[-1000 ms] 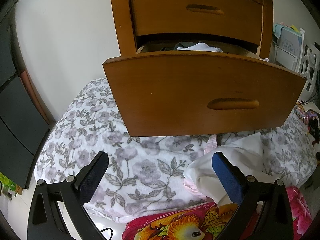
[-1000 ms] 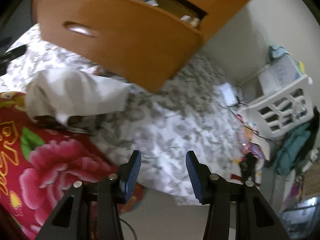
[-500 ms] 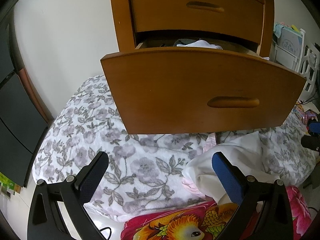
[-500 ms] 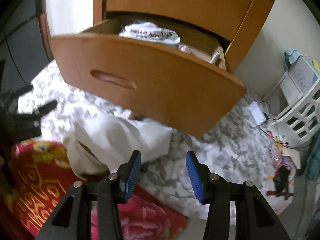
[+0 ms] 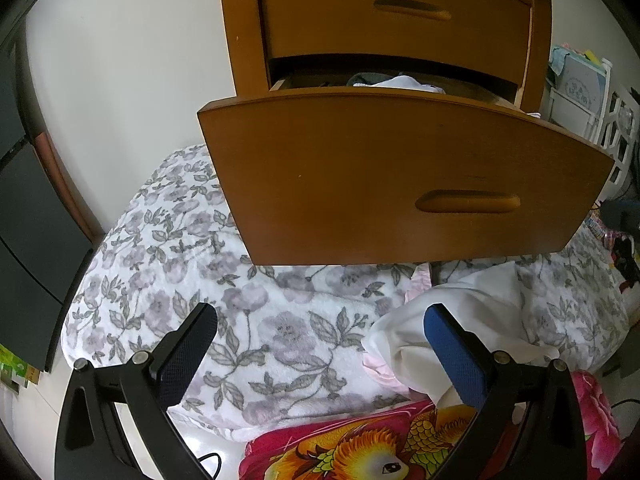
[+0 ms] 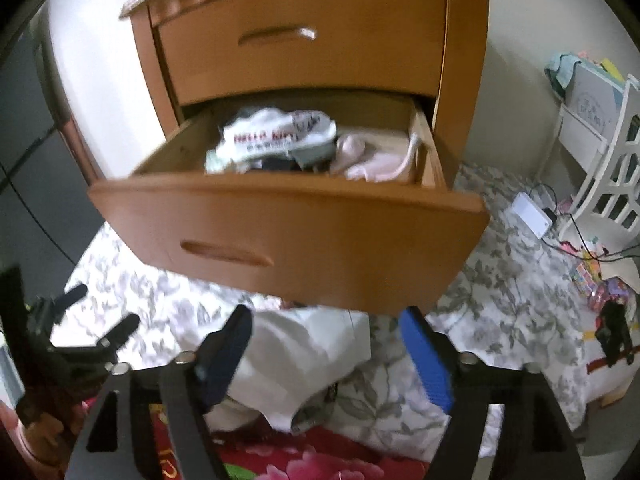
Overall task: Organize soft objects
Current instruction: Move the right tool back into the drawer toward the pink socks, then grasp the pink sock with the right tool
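Note:
A crumpled white cloth [image 5: 460, 308] [image 6: 308, 356] lies on the floral blanket [image 5: 260, 320] below the pulled-out lower drawer [image 5: 400, 176] [image 6: 288, 236] of a wooden nightstand. Inside the drawer are a white garment with red lettering [image 6: 272, 136] and a pink one [image 6: 368, 164]. My left gripper [image 5: 320, 310] hovers open over the blanket, with the cloth by its right finger; it also shows at the left of the right wrist view [image 6: 98, 311]. My right gripper [image 6: 325, 314] hangs above the white cloth, its jaws opening, with nothing pressed between the pads.
A red flowered quilt [image 5: 360, 448] [image 6: 304, 464] lies nearest me. A white rack [image 6: 600, 168], a power strip [image 6: 532, 216] with cables and small clutter sit to the right. A dark cabinet [image 5: 28, 240] stands at the left. The upper drawer [image 5: 396, 12] is closed.
The right gripper swung left and rose, from facing the rack side to facing into the open drawer, and its jaws widened. The left gripper stayed put.

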The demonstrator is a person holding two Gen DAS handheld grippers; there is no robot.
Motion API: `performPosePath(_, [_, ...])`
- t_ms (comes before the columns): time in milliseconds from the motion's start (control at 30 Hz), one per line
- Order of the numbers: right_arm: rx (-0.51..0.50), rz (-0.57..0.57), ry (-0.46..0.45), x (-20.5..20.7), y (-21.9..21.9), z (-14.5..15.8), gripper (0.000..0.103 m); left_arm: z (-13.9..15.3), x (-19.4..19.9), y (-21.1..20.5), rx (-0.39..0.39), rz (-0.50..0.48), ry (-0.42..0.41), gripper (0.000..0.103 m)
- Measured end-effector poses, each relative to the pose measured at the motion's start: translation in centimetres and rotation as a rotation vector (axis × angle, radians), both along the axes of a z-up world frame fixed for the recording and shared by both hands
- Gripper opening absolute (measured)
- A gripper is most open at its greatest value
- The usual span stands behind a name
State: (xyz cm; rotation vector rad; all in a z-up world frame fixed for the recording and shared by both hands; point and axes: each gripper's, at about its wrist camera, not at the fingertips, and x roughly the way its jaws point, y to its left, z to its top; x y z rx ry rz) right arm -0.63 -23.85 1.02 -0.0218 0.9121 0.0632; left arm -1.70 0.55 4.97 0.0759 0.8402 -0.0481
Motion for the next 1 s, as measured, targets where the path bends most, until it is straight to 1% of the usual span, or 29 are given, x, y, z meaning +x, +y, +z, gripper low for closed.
performPosePath(33, [0.008, 0.004, -0.021, -0.1, -0.1, 0.4, 0.1, 0.0, 0.0, 0.0, -0.001, 0.0, 0.002, 0.103])
performPosePath(67, [0.014, 0.006, -0.038, -0.1, -0.1, 0.7, 0.103, 0.0, 0.0, 0.0, -0.001, 0.0, 0.004, 0.103])
performPosePath(200, [0.024, 0.013, -0.07, 0.3, -0.3, 1.8, 0.103, -0.1, 0.2, 0.0, -0.001, -0.002, 0.009, 0.103])
performPosePath(333, [0.027, 0.028, -0.11, 1.2, -0.6, 3.6, 0.103, -0.2, 0.4, 0.1, -0.011, 0.0, 0.016, 0.103])
performPosePath(500, [0.009, 0.003, -0.154, 4.1, -2.0, 5.9, 0.103, -0.4, 0.7, 0.2, -0.022, 0.004, 0.029, 0.103])
performPosePath(600, [-0.016, -0.018, -0.129, 7.0, -3.1, 6.1, 0.102, -0.5, 0.8, 0.2, -0.021, 0.002, 0.032, 0.103])
performPosePath(667, [-0.024, -0.017, -0.107, 8.4, -3.7, 5.9, 0.094, -0.5, 0.8, 0.2, -0.022, 0.0, 0.035, 0.103])
performPosePath(700, [-0.025, -0.018, -0.091, 8.9, -4.0, 5.7, 0.086, -0.6, 0.9, 0.2, -0.023, 0.0, 0.037, 0.103])
performPosePath(733, [-0.022, -0.027, -0.063, 9.9, -4.4, 5.3, 0.08, -0.6, 1.0, 0.2, -0.025, -0.001, 0.04, 0.103])
performPosePath(800, [-0.005, -0.048, -0.023, 11.1, -5.1, 4.5, 0.076, -0.7, 1.1, 0.2, -0.03, -0.001, 0.046, 0.103])
performPosePath(833, [0.005, -0.057, -0.002, 11.8, -5.5, 4.1, 0.07, -0.7, 1.2, 0.3, -0.033, -0.001, 0.048, 0.103])
performPosePath(967, [-0.01, -0.058, 0.036, 13.5, -5.7, 3.2, 0.057, -0.9, 1.4, 0.4, -0.044, -0.003, 0.058, 0.103])
performPosePath(1000, [-0.009, -0.054, 0.051, 14.0, -5.7, 2.9, 0.051, -0.9, 1.4, 0.4, -0.046, -0.003, 0.061, 0.103])
